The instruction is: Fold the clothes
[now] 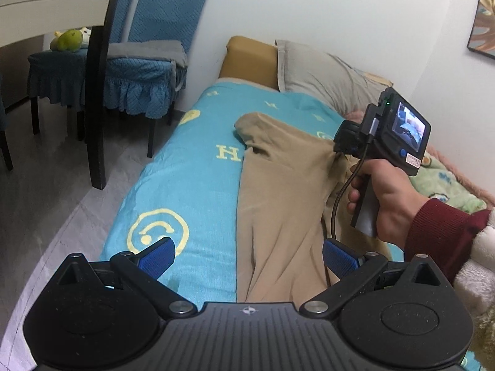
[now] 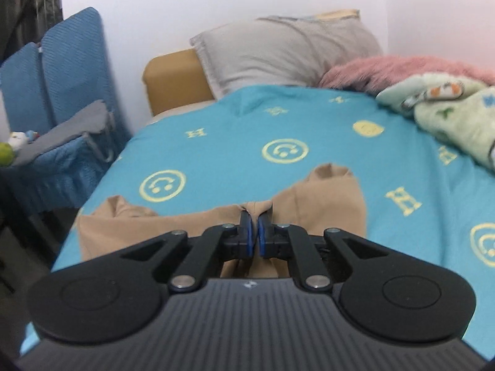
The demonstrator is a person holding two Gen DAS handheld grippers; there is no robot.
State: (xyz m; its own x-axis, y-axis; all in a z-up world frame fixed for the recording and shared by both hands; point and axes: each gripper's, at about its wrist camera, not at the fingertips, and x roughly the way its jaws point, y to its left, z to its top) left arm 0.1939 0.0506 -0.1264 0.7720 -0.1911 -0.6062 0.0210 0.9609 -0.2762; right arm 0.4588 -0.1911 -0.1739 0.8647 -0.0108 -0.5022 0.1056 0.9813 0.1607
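Pinching a fold of the tan garment point(image 2: 324, 204) between my right gripper's point(image 2: 254, 221) blue pads, I have those jaws all but closed with the cloth caught between them. My left gripper point(image 1: 247, 255) hangs above the near end of the same garment, jaws spread wide and holding nothing — one pad over the turquoise bedspread point(image 1: 185, 167), the other over the tan cloth. The garment lies lengthwise on the bed, on that smiley-patterned spread, creased along its length. My right hand point(image 1: 383, 198), in a dark red sleeve point(image 1: 439, 232), grips the handle from the far side of the cloth. A grey pillow point(image 2: 284, 49) sits at the head of the bed, and a pale green blanket point(image 2: 448, 120) is bunched to the right.
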